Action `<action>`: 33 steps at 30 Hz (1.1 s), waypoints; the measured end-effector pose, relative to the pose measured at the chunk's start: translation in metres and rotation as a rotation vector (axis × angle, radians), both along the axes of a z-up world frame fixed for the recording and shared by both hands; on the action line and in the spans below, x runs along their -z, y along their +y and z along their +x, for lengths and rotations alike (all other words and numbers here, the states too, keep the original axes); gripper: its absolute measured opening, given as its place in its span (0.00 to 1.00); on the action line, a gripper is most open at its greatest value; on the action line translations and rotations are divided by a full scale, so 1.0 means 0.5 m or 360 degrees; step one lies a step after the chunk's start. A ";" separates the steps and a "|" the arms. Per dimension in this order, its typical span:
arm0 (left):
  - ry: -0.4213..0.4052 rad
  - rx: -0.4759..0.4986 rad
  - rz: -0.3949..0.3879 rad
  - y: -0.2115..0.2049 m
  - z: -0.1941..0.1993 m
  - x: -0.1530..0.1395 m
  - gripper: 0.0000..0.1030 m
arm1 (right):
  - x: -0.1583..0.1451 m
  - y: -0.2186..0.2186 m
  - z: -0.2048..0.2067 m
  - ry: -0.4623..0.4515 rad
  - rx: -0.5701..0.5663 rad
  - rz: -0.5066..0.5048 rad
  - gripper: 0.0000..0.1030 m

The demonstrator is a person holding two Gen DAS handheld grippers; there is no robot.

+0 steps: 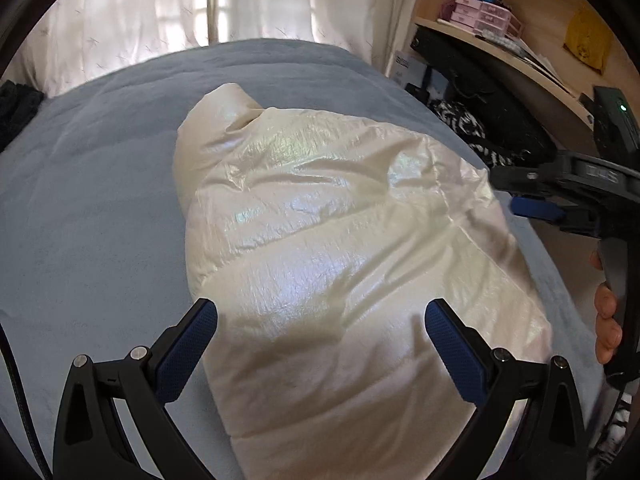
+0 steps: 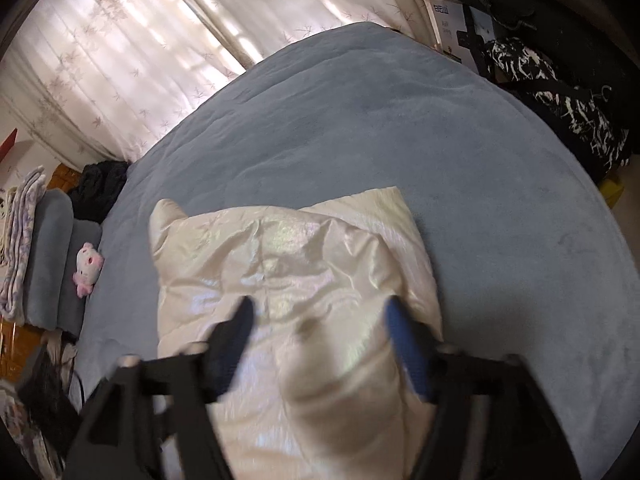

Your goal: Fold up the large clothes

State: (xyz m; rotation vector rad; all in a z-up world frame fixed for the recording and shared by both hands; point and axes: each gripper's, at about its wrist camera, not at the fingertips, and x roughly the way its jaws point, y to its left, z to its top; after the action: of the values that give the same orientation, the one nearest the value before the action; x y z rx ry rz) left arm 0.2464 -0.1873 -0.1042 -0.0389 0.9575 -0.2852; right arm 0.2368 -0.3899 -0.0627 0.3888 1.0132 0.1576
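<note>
Fingers of our left gripper [image 1: 321, 322] stand wide apart with nothing pinched between them. Their blue pads [image 1: 456, 354] look bumpy, like tiny dots. Under them and a bit ahead lies the puffy jacket [image 1: 320, 216], folded into a fat bundle on the bed [image 1: 92, 200]. We see that the jacket is creamy white, shiny and crinkly, with soft puffed rows. The bed cover is grey-blue and fuzzy. At the right edge of this view we see our right gripper [image 1: 532, 206], with a hand [image 1: 608, 320] on its handle.

From the right wrist, our right gripper [image 2: 318, 316] looks blurry, but its fingers are spread wide and hold nothing. The jacket [image 2: 288, 280] sits right below and between them, on the blue bed [image 2: 400, 140]. Thin white curtains [image 2: 120, 60] hang behind the bed.
</note>
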 end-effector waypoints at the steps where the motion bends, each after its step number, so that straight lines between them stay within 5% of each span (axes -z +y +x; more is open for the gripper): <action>1: 0.0019 0.0010 0.0007 0.004 0.002 -0.005 0.99 | -0.007 -0.002 -0.004 0.0016 -0.0019 -0.0002 0.85; 3: 0.0075 0.0049 -0.0031 0.020 0.005 -0.018 0.99 | -0.024 -0.005 -0.020 0.0027 -0.0056 -0.0016 0.97; 6: 0.0162 0.0080 -0.0112 0.043 0.008 -0.027 0.99 | -0.040 -0.012 -0.043 0.0036 -0.0122 -0.0076 1.00; 14: 0.0295 0.0036 -0.0170 0.097 0.009 -0.008 0.99 | -0.001 -0.041 -0.066 0.0172 -0.0246 -0.0068 1.00; 33: 0.0415 -0.0018 -0.0289 0.112 0.022 0.115 0.99 | 0.142 -0.099 -0.048 0.0353 -0.0247 0.0273 1.00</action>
State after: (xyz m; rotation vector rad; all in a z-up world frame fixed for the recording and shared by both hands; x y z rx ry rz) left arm 0.2576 -0.1314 -0.1616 -0.2527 1.1876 -0.3622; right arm 0.2130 -0.4392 -0.1337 0.4916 1.2539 0.3485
